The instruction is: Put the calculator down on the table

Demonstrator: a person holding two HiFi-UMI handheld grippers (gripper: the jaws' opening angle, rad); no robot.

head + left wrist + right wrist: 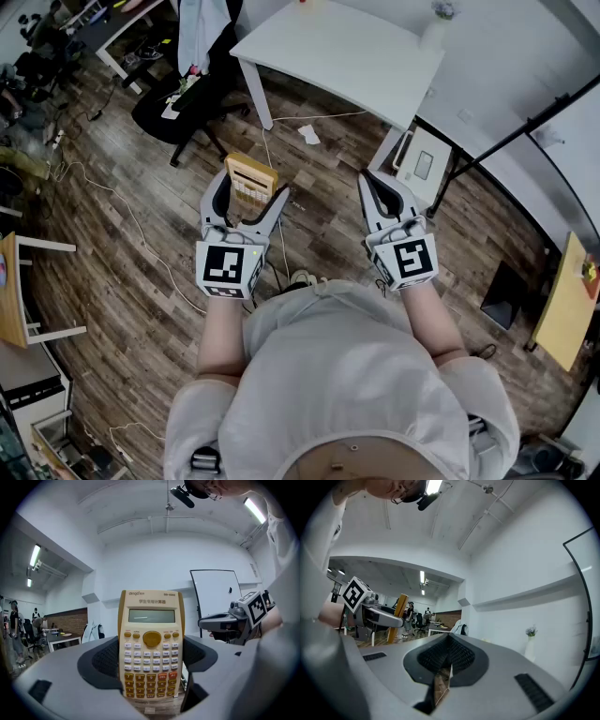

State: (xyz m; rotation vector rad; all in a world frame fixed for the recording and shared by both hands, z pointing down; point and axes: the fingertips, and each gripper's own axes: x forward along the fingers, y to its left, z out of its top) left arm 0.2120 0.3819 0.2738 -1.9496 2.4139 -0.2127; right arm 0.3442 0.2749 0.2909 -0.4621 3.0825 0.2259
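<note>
The calculator (151,651) stood upright between the jaws of the left gripper (251,189), clamped by its edges, well short of the white table (337,52) ahead. The right gripper (386,192) had its jaws pressed together on nothing. Setting it down was not yet done.

A black office chair (178,108) stands on the plank floor (122,319) with a white garment (200,33) draped over its back. A scrap of paper (308,135) lies to the chair's right. A white flat box (424,164) leans further right, and a pale wooden stool (11,291) sits well below-left of the chair.
</note>
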